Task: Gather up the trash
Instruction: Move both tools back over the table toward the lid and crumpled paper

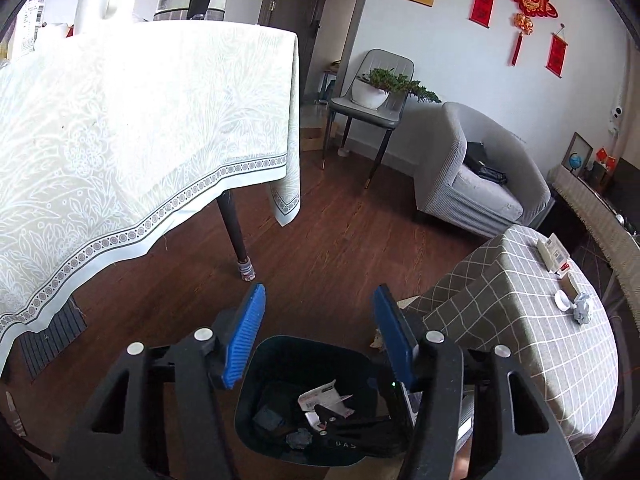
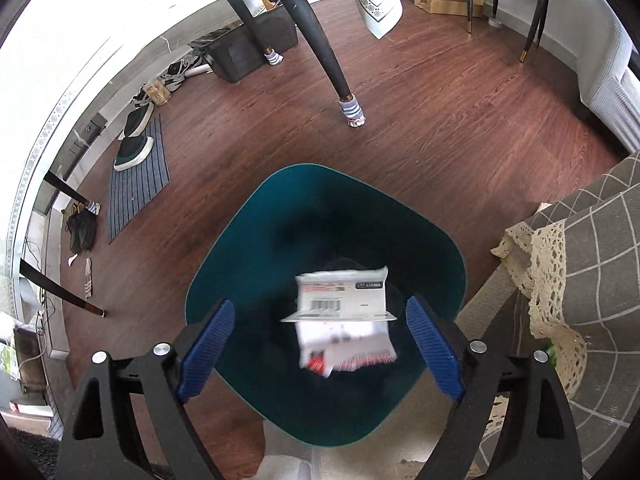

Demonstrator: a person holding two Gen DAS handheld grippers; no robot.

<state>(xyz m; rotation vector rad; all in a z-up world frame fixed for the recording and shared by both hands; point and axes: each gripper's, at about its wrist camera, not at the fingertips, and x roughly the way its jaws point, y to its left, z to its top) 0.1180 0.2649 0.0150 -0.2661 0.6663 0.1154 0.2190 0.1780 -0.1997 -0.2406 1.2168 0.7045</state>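
Both jaws gape empty over the bin, checked table beside.

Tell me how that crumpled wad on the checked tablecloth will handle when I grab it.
The crumpled wad looks like balled paper or foil: probably very light and squashy under the fingers. Its lumpy shape suggests it will not roll far, though a nudge could skid it across the checked tablecloth.

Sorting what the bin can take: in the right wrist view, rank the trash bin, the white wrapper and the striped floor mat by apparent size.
1. trash bin, clearly largest.
2. striped floor mat.
3. white wrapper, though blurred and nearer the camera, so its rank against the mat is unsure.
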